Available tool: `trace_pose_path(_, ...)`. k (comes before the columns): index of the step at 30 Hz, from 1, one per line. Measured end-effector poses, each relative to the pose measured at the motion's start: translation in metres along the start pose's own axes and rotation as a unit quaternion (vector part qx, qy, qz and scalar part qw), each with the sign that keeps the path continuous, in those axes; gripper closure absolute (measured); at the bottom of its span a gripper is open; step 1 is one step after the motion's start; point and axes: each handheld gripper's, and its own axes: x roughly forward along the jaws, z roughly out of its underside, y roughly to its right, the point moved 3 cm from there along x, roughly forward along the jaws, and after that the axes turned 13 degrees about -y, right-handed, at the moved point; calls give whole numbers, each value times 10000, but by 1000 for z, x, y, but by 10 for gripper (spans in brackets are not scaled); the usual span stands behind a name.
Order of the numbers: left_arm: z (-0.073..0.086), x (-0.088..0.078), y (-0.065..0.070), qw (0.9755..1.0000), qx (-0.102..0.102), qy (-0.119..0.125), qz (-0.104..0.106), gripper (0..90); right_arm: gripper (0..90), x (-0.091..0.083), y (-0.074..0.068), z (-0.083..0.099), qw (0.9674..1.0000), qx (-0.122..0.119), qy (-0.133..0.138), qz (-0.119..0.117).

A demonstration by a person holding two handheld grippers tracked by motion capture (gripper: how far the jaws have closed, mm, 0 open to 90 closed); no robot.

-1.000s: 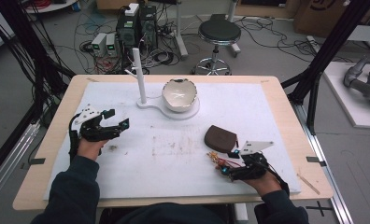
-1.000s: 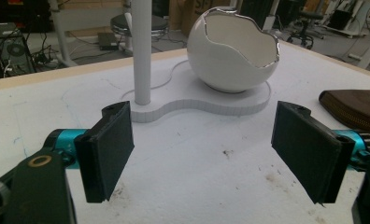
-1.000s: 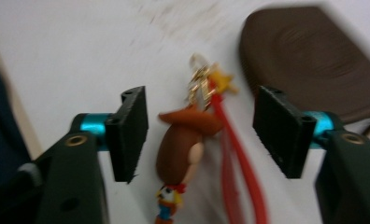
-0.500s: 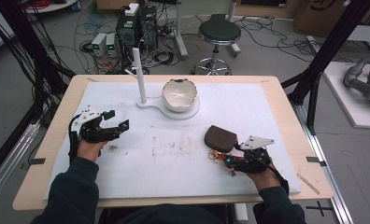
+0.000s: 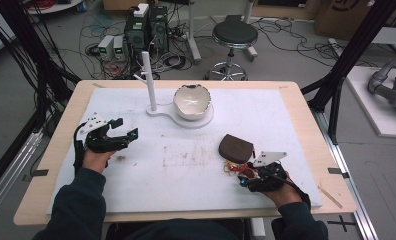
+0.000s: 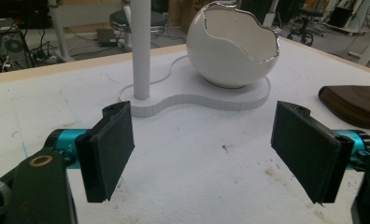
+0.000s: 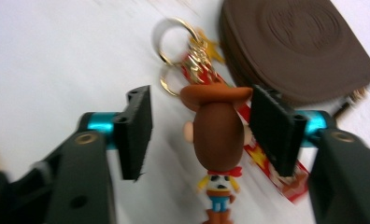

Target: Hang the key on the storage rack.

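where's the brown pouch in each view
High view: brown pouch lies right of centre on the white mat, just above the right hand-held gripper.
Left gripper view: at the right edge.
Right gripper view: top right, beyond the cowboy keychain.
Shared landmark: the white mat.

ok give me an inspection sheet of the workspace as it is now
surface: white mat on a wooden table, brownish smudges near the middle
job's things: cowboy figure keychain with gold rings lies beside a brown zip pouch
clutter: white eggshell-shaped bowl on a white base with an upright post
grippers: left gripper open, nothing between its jaws; right gripper straddles the figure, jaws just reopening, one pad apart from it, contact at the other unclear
cables: tangled on the floor around the boxes behind the table
surroundings: round stool, black frame posts
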Motion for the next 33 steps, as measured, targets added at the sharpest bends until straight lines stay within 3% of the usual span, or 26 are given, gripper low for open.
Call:
trace_pose_path(1,0,0,0,10000,-6,-1,-8,212,434,6,0,3,9998,-62,-198,-76)
trace_pose_path(2,0,0,0,10000,12,-22,-7,212,434,6,0,3,9998,-62,-198,-76)
trace_pose_path(4,0,1,0,10000,5,-27,3,212,621,8,-1,3,9991,-180,-284,-252)
trace_pose_path(6,0,1,0,10000,7,-36,6,212,670,7,0,2,9993,-202,-190,-253)
trace_pose_path(9,1,1,-1,10000,0,-54,-14,212,674,-4,2,-10,9980,-237,414,-407)
trace_pose_path(10,1,1,-1,10000,0,-54,-14,212,674,-4,2,-10,9980,-237,414,-407)
trace_pose_path(11,1,2,-1,10000,-11,-61,-19,212,674,-11,1,-21,9954,-300,780,-473)
trace_pose_path(13,2,2,-1,10000,-12,-63,-20,212,674,-17,0,-35,9925,-420,1060,-436)
trace_pose_path(14,2,2,-1,10000,-12,-63,-20,212,674,-17,0,-35,9925,-420,1060,-436)
trace_pose_path(15,2,2,-1,10000,-20,-63,-18,212,675,-22,-3,-50,9887,-580,1303,-461)
trace_pose_path(16,2,2,-1,10000,-17,-60,-14,212,674,-23,-4,-58,9871,-639,1396,-453)
trace_pose_path(17,2,2,-1,10000,-17,-60,-14,212,674,-23,-4,-58,9871,-639,1396,-453)
trace_pose_path(19,3,1,-2,10000,-28,-69,-17,212,674,-26,-5,-83,9831,-809,1586,-423)
trace_pose_path(20,3,1,-2,10000,-45,-63,-19,212,674,-26,-5,-83,9831,-809,1586,-423)
trace_pose_path(21,3,1,-3,10000,-62,-56,-18,212,674,-26,-6,-99,9807,-889,1685,-448)
trace_pose_path(23,3,1,-3,10000,-61,-49,-23,212,674,-25,-6,-106,9801,-945,1684,-460)
trace_pose_path(26,3,1,-4,10000,-68,-60,-26,217,674,-19,-6,-137,9774,-1153,1713,-443)
trace_pose_path(31,3,0,-6,10000,-84,-32,-12,218,674,-13,0,-177,9725,-1208,1942,-448)
trace_pose_path(32,3,0,-6,10000,-84,-32,-12,218,674,-13,0,-177,9725,-1208,1942,-448)
trace_pose_path(33,4,0,-6,10000,-87,-33,-9,218,674,-12,2,-193,9712,-1193,2006,-471)
